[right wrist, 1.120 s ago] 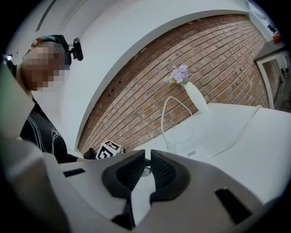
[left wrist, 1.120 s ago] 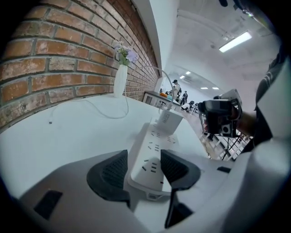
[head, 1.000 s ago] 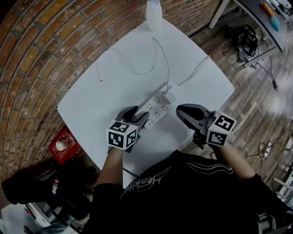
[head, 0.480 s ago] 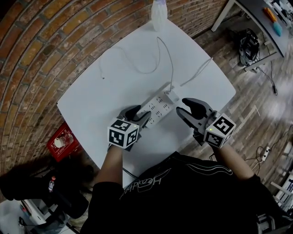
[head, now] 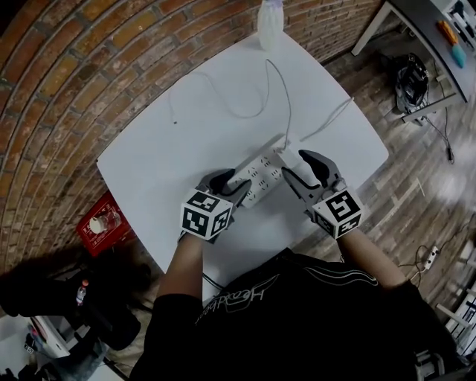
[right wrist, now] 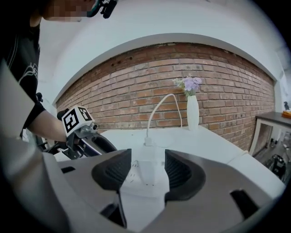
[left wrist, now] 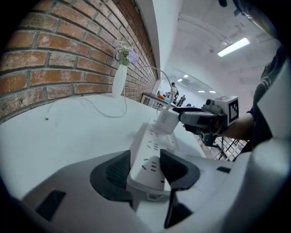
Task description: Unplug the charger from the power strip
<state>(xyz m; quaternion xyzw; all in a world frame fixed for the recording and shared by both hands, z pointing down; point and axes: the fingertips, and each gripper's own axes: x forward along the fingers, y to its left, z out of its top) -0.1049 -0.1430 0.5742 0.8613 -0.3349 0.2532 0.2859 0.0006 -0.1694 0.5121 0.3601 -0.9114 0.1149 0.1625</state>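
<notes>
A white power strip (head: 256, 173) lies on the white table (head: 160, 160). A white charger (head: 288, 154) is plugged into its far end, and its cable (head: 284, 97) arcs away across the table. My left gripper (head: 229, 184) is shut on the strip's near end (left wrist: 153, 143), pads pressed against both sides. My right gripper (head: 296, 165) has its jaws opening around the charger (right wrist: 148, 164), which stands between the pads with a gap on each side. In the left gripper view the charger (left wrist: 167, 121) sits just ahead of the right gripper (left wrist: 196, 119).
A white vase with purple flowers (head: 270, 21) stands at the table's far edge by the brick wall. A second thin cable (head: 327, 119) runs to the right edge. A red crate (head: 104, 223) sits on the floor at the left.
My right gripper moved left and forward to the charger, rolled, and went from shut to open. The left gripper kept its hold on the strip.
</notes>
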